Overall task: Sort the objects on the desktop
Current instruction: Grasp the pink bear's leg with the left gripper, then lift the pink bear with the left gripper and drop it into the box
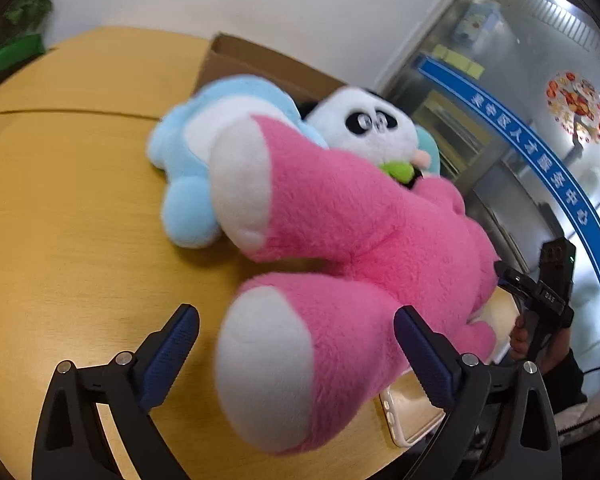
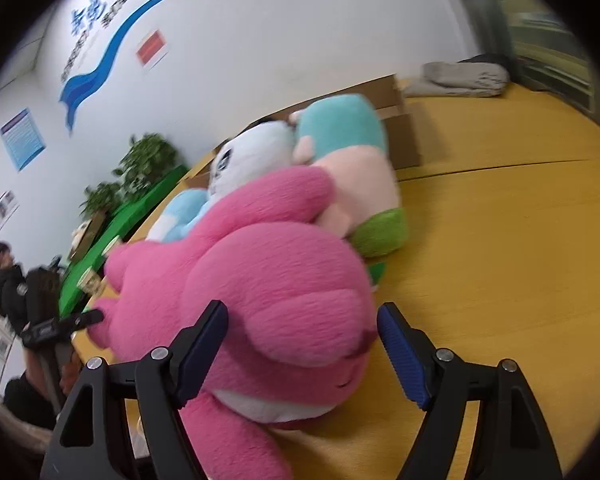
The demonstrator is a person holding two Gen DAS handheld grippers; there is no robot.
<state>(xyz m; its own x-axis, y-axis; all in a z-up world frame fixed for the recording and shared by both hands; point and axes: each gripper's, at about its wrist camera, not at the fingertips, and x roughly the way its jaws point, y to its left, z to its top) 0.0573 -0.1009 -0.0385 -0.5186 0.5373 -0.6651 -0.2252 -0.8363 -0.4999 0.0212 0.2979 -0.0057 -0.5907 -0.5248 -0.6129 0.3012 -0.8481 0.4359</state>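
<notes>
Four soft toys lie in one heap on the yellow table (image 1: 80, 208): one pink bear (image 1: 340, 248), one blue toy (image 1: 188, 160), one panda (image 1: 364, 120) and one teal-and-pink toy (image 2: 352, 160). One brown box (image 1: 252, 60) sits behind them. One phone (image 1: 412, 412) lies under the bear. The left gripper (image 1: 296, 344) is spread wide around a bear foot. The right gripper (image 2: 302, 336) is spread around its head.

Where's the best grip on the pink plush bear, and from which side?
Likely the near leg of the pink plush bear: it sticks out toward the left gripper, whose open jaws already straddle its white-soled foot. Come straight in from the table edge; the torso looks too wide.
</notes>
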